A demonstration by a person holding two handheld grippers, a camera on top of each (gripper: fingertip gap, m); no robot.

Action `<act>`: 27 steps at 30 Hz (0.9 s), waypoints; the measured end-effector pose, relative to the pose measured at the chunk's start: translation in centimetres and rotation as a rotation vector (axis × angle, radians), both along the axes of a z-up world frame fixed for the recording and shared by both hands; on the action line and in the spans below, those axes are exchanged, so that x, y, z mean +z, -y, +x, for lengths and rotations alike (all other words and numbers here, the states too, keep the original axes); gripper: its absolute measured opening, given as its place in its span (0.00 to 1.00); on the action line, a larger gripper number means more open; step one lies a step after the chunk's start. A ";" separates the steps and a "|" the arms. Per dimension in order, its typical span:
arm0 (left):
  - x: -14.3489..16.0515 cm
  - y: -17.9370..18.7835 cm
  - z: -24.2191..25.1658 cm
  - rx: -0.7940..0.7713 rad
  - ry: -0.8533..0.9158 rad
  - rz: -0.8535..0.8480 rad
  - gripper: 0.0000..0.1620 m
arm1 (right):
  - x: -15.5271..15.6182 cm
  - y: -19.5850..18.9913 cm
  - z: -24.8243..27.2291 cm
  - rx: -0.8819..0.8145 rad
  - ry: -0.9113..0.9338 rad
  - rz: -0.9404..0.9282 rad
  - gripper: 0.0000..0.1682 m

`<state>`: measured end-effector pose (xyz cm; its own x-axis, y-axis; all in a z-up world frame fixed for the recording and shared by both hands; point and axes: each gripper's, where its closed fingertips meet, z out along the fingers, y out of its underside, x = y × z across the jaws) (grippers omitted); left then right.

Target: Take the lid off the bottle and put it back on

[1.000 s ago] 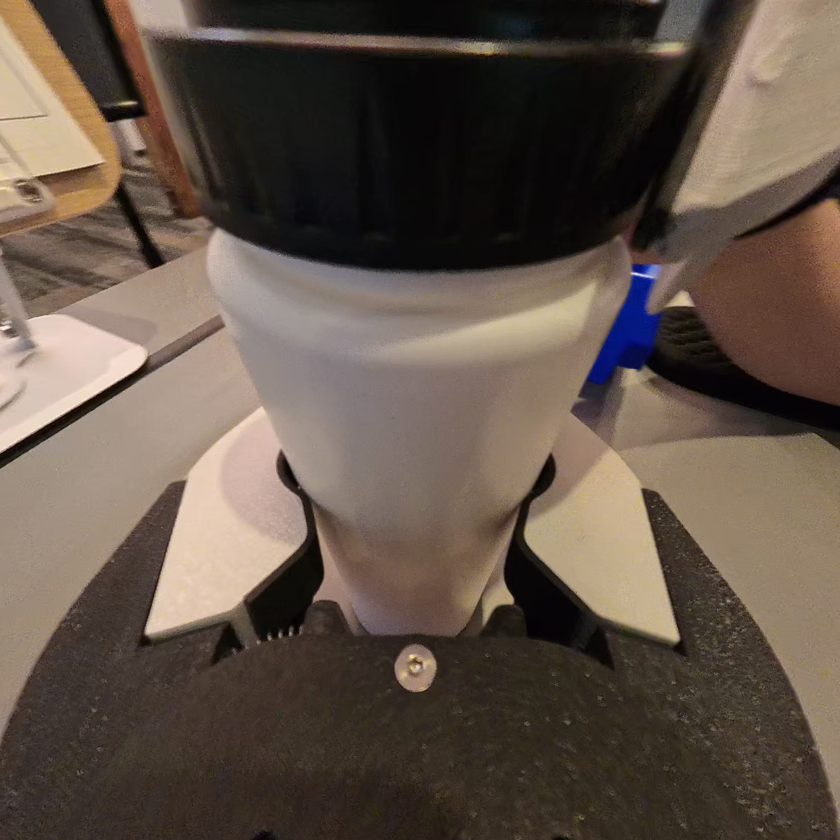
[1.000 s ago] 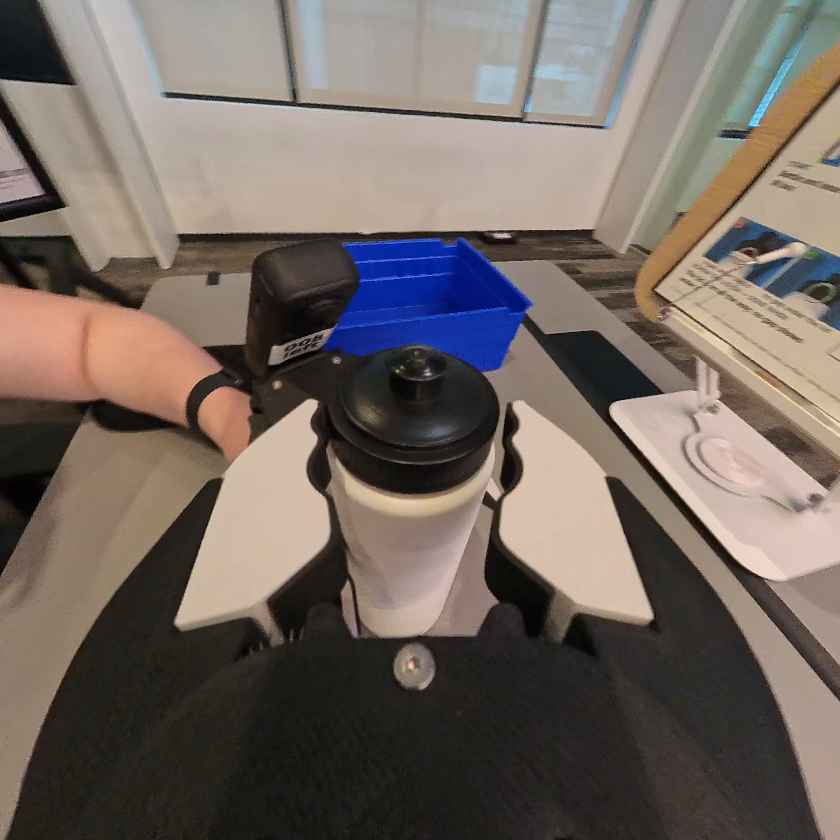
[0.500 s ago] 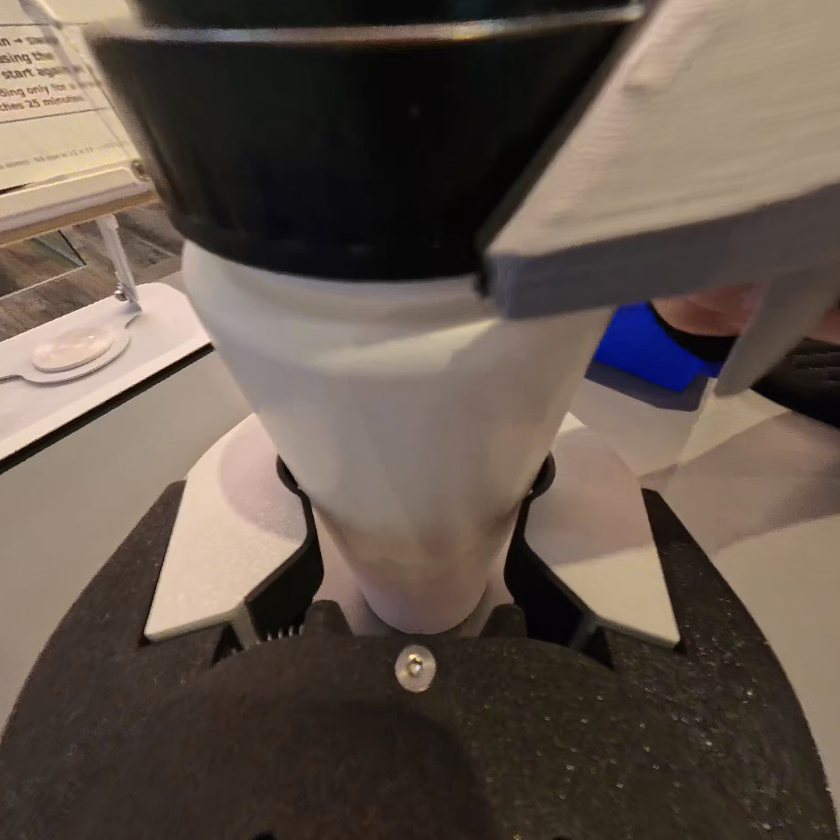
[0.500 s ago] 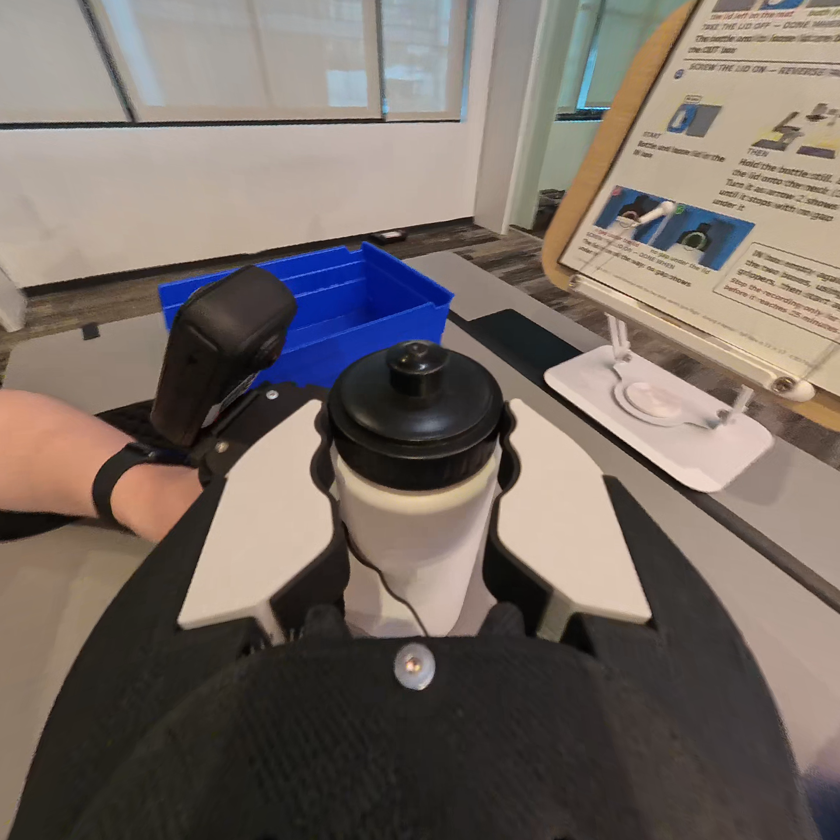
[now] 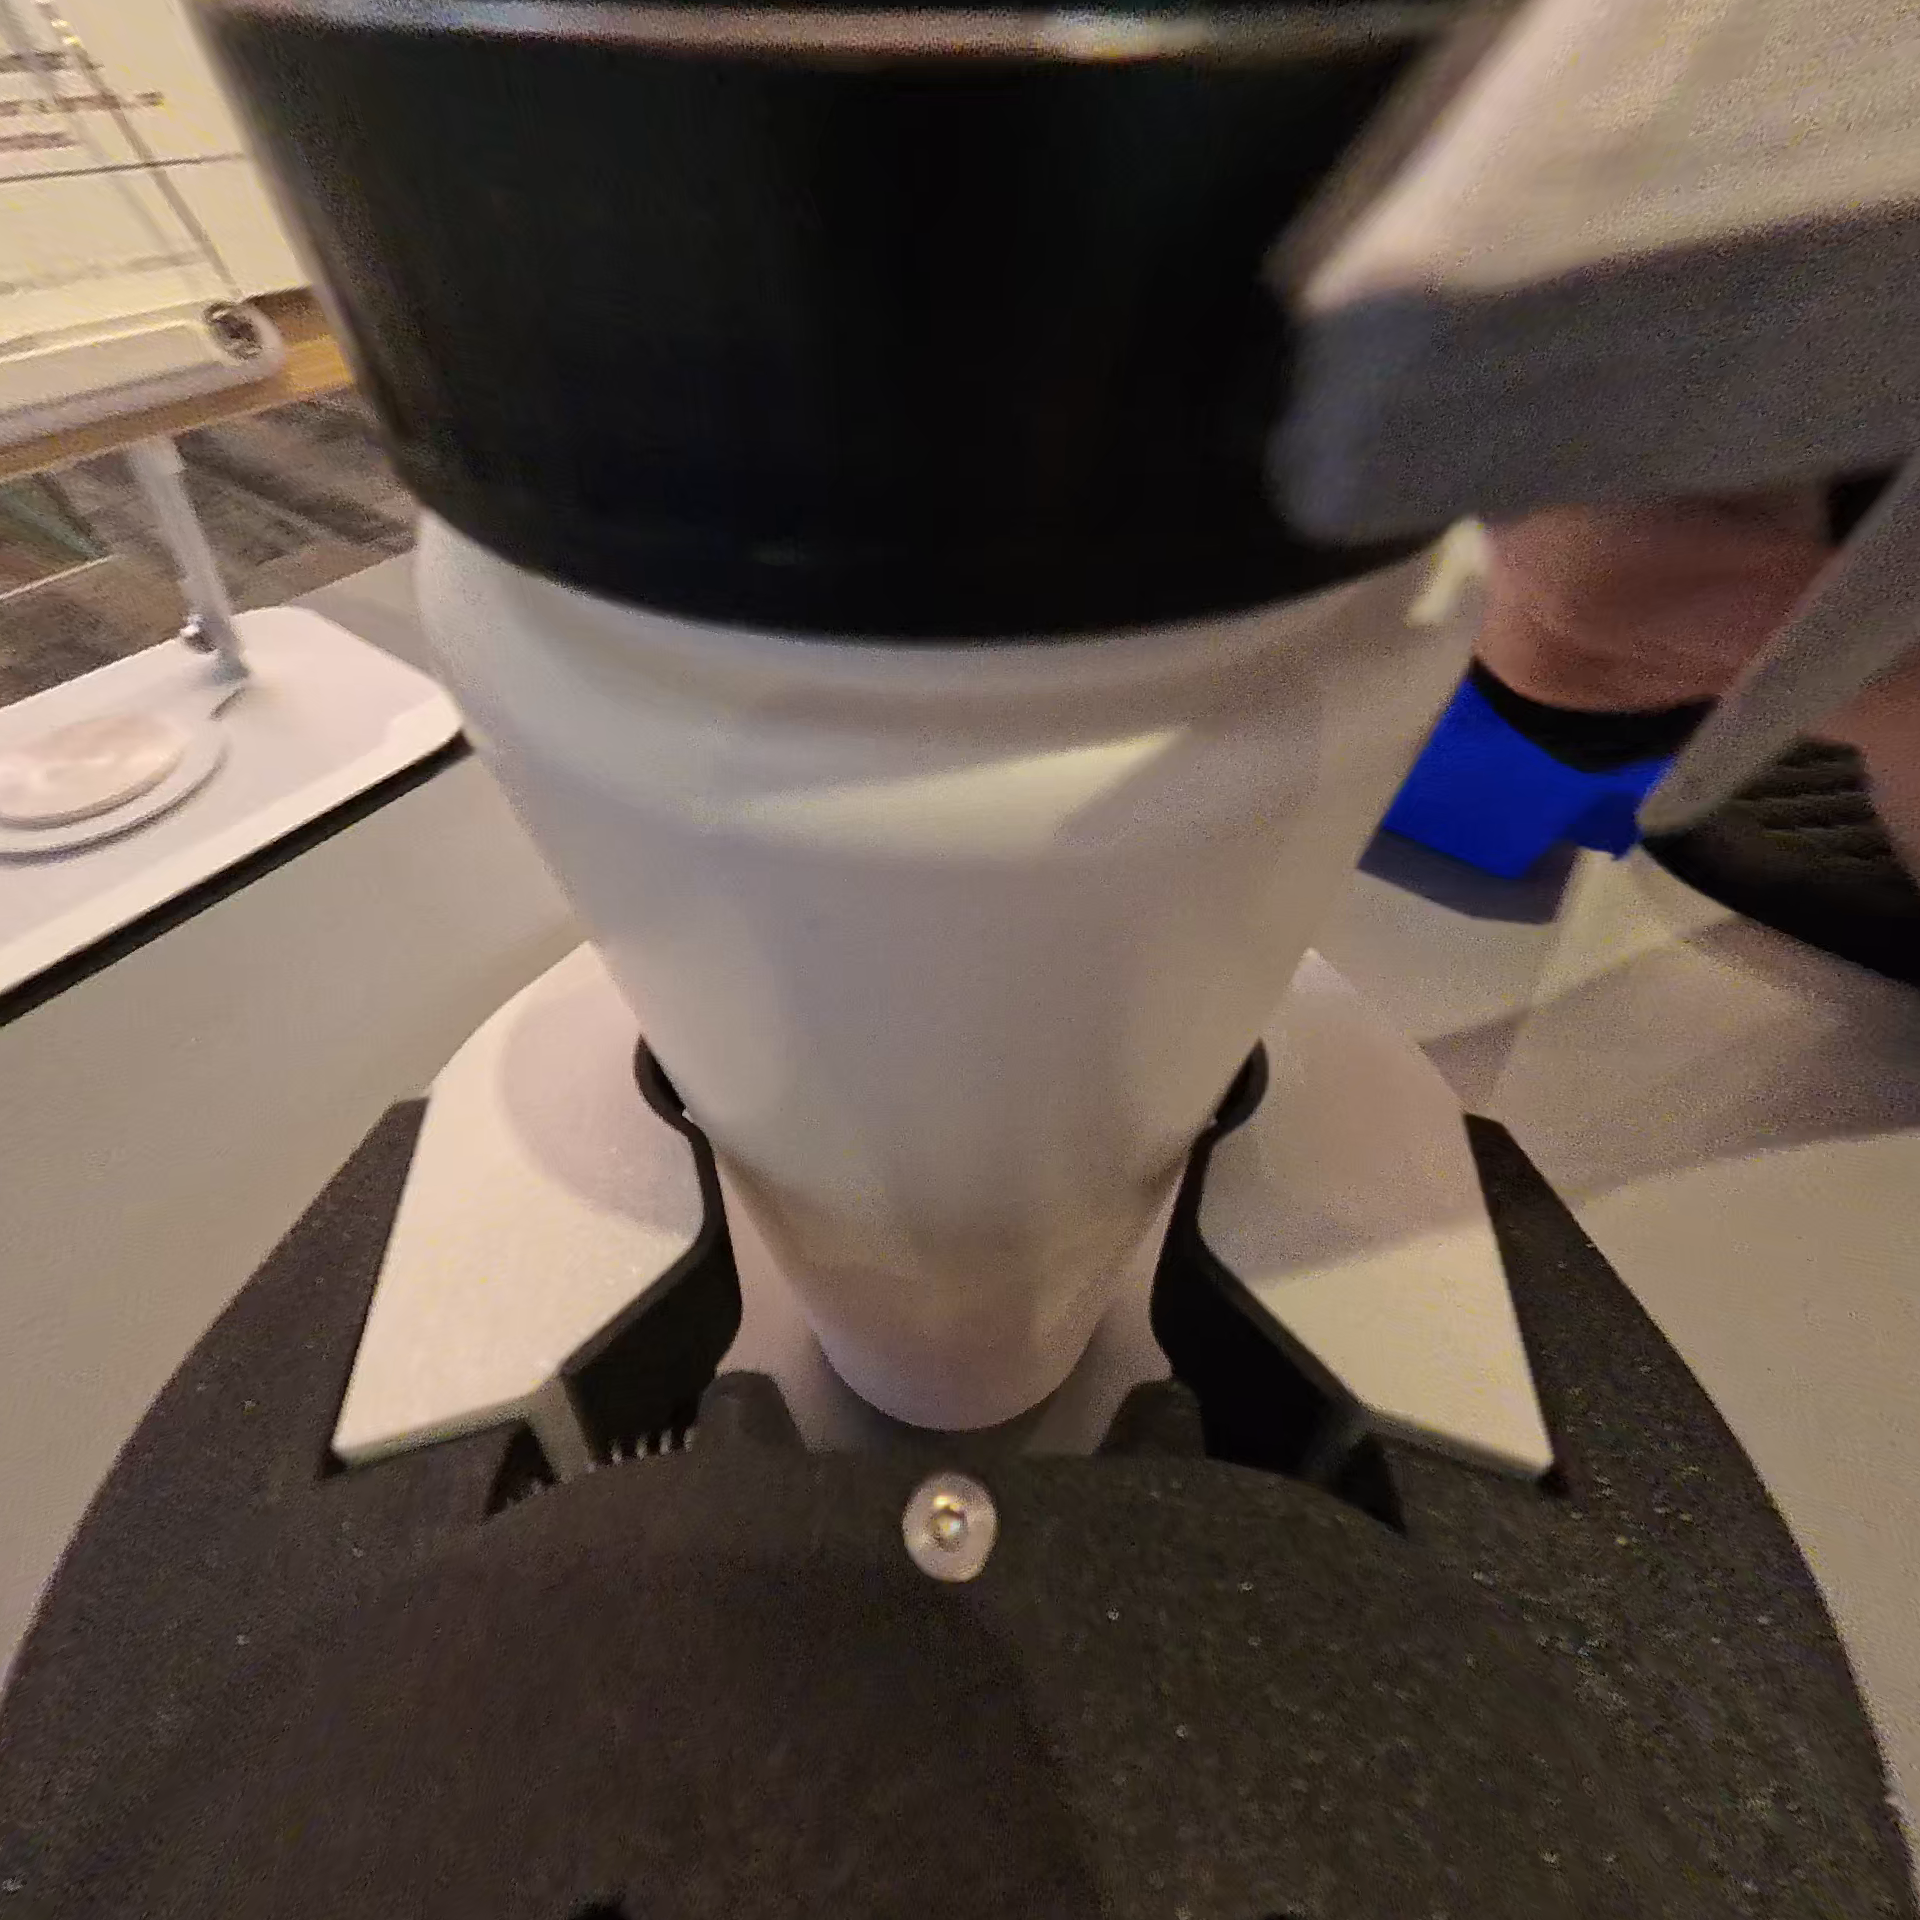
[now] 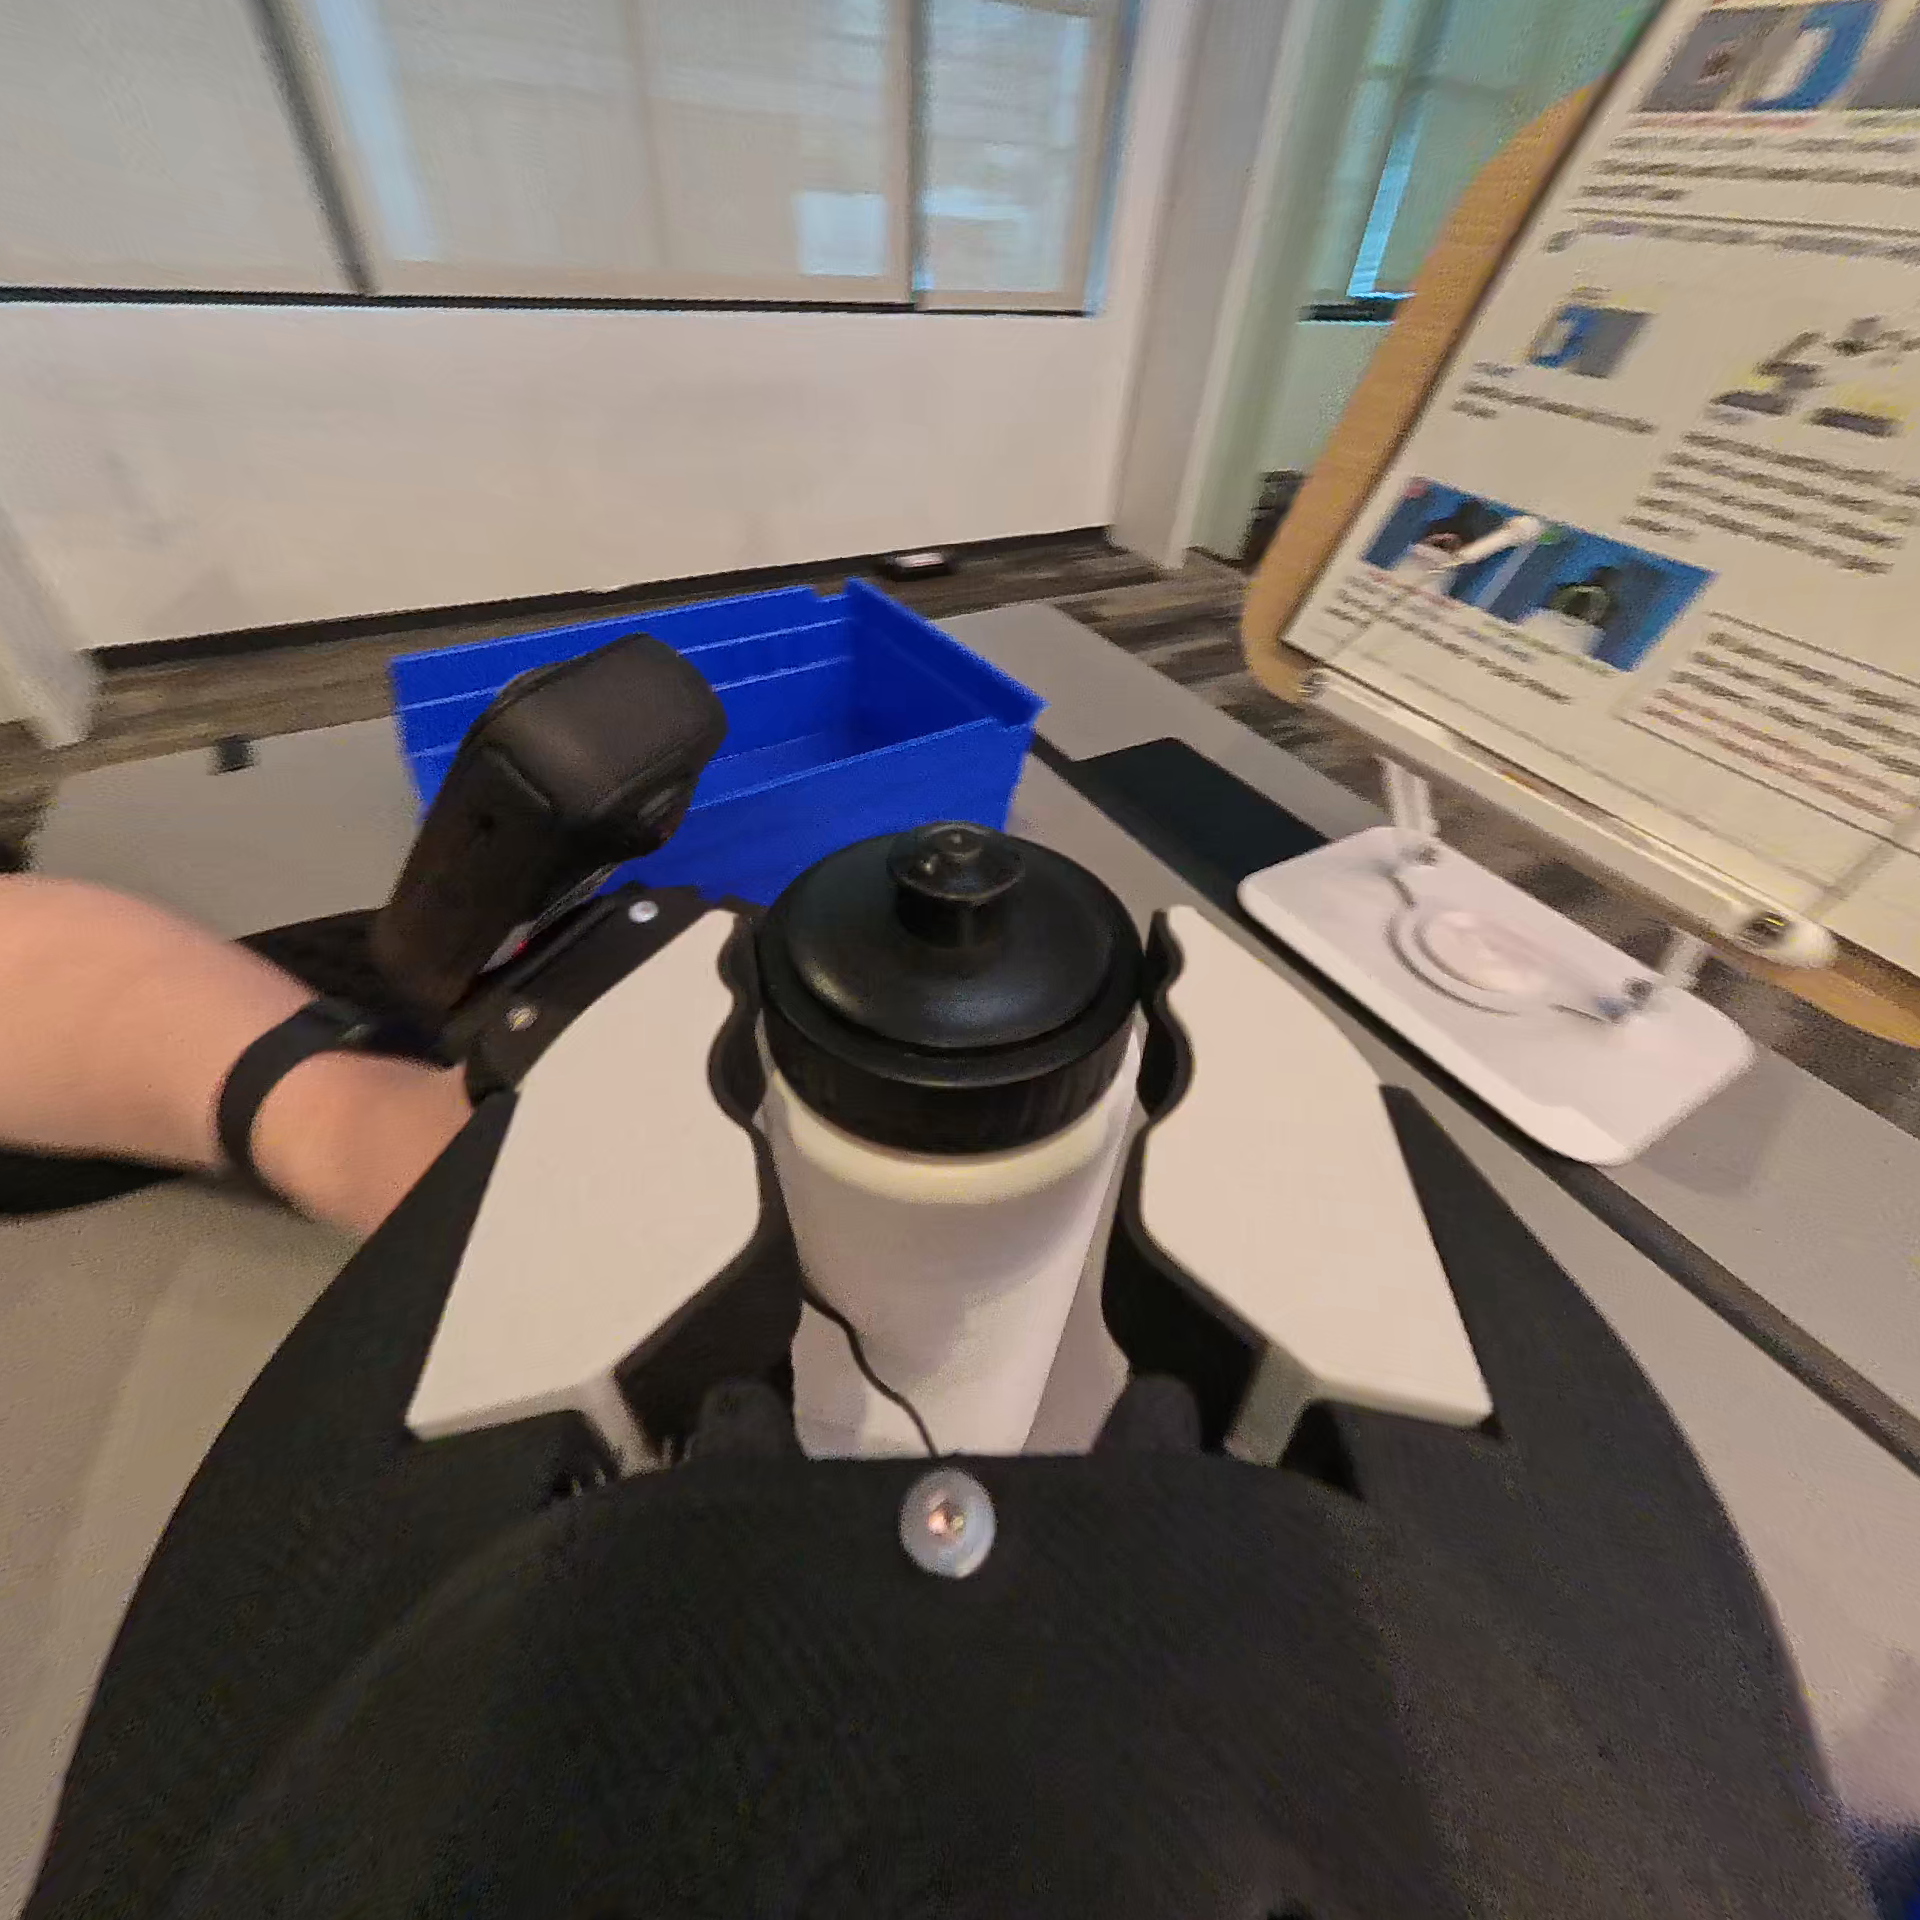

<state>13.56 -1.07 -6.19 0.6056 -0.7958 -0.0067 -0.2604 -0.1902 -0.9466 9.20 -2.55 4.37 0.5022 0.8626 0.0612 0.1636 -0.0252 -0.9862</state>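
Fingers (image 6: 1288, 1174) of both grippers clamp the bottle (image 5: 914, 935), lid (image 6: 940, 987) on.

Bottle (image 6: 951, 1268) stood upright on worktop (image 6: 1787, 1226), lid (image 6: 945, 997) on top. Bin (image 6: 831, 748) lay behind the bottle; stand base (image 6: 1496, 1029) to its right, board (image 6: 1662, 436) above.

From my right gripper (image 6: 951, 1039), the way forward is blocked by the bottle (image 6: 951, 1247) and its black lid (image 6: 945, 997), which fill the gap between the fingers. Beyond that to the left, the left gripper (image 6: 551, 810) and a forearm (image 6: 135, 1039) bar the way, with the blue bin (image 6: 831, 727) behind them. Ahead to the right stand a white stand base (image 6: 1496, 997) and an instruction board (image 6: 1662, 416). Open grey table (image 6: 1766, 1195) lies just to my right.
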 end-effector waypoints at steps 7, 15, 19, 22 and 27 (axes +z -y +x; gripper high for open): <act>0.0 0.1 -0.1 -0.028 0.007 0.028 0.62 | 0.2 0.5 -0.2 0.092 -0.011 -0.003 0.43; -0.1 2.1 1.7 -0.214 0.047 0.002 0.62 | -0.8 1.6 0.2 0.343 0.051 -0.016 0.45; -0.2 1.2 1.1 -0.122 0.025 -0.003 0.62 | -0.9 0.6 0.0 0.196 0.058 -0.041 0.45; -0.3 0.2 0.2 -0.014 -0.004 -0.011 0.62 | -0.8 -0.2 -0.2 0.002 0.012 -0.035 0.46; -0.5 0.1 -0.2 0.034 -0.031 0.005 0.62 | -0.7 0.0 -0.5 -0.035 0.011 0.009 0.46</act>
